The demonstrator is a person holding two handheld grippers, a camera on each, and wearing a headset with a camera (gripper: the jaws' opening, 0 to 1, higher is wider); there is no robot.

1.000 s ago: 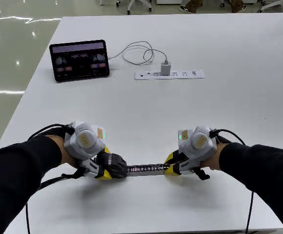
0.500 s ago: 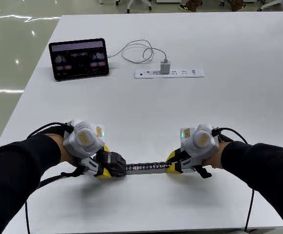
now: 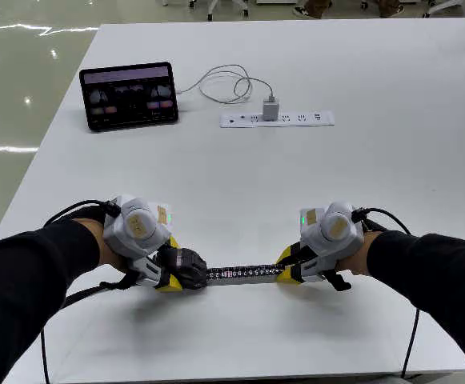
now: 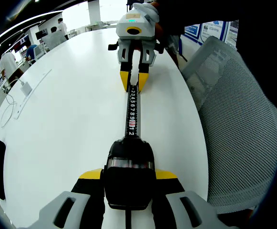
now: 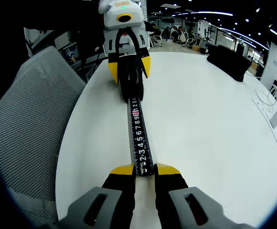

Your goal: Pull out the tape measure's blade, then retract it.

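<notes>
**Inspector:** Left tongs?

**Assistant:** Left tongs (image 3: 170, 268) (image 4: 128, 175), lower left of the head view, are clamped on both sides of the black tape measure case (image 3: 186, 268) (image 4: 128, 167), low over the white tabletop (image 3: 296, 184).

**Inspector:** Right tongs?

**Assistant:** Right tongs (image 3: 286, 268) (image 5: 144, 170), lower right of centre, are nearly closed and pinch the end of the blade (image 3: 244, 273) (image 5: 139, 133). The blade runs straight between the two tongs, numbers facing up.

**Inspector:** Further back?

**Assistant:** A tablet (image 3: 128, 96) with a lit screen stands at upper left. At upper centre lies a power strip (image 3: 277, 120) with a charger (image 3: 270, 108) plugged in. Its cable (image 3: 224, 84) loops toward the tablet.
</notes>
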